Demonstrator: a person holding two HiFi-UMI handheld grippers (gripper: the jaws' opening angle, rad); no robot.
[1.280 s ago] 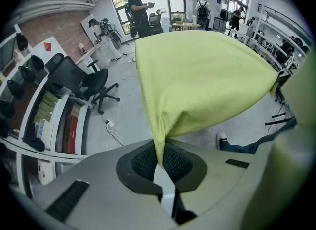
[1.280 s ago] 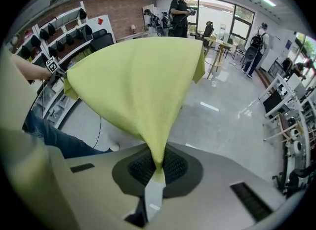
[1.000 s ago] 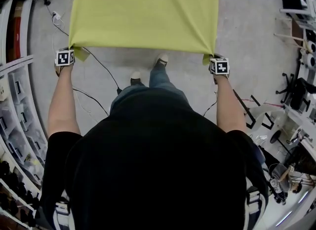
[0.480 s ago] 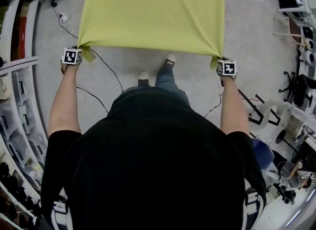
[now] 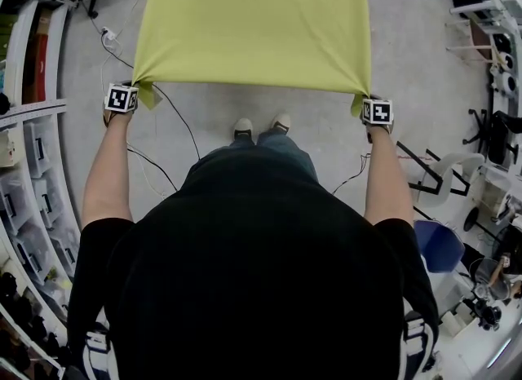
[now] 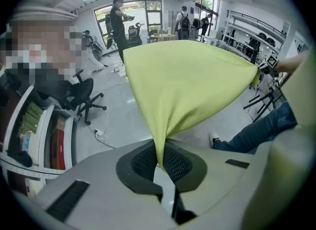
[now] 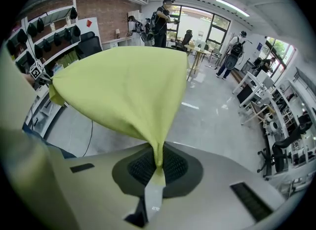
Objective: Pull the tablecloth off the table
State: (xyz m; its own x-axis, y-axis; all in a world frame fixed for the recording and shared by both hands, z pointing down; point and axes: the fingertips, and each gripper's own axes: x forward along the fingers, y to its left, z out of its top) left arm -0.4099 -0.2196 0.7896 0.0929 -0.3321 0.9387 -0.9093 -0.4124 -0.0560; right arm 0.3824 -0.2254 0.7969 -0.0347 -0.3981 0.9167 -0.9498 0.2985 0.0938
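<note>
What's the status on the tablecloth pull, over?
Left tongs shut on one corner, right tongs on the other. Tablecloth stretched between them. Cable on floor near shoes.

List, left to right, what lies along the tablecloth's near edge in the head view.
White storage shelves → left tongs on the yellow-green fabric tablecloth's corner → black floor cable → person's two shoes → right tongs on its other corner → black chair base.

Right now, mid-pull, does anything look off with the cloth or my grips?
Nothing stands out. The yellow-green tablecloth is stretched flat and untorn between the left gripper and right gripper, each shut on one corner. Only a black cable on the floor runs close to the person's shoes.
</note>
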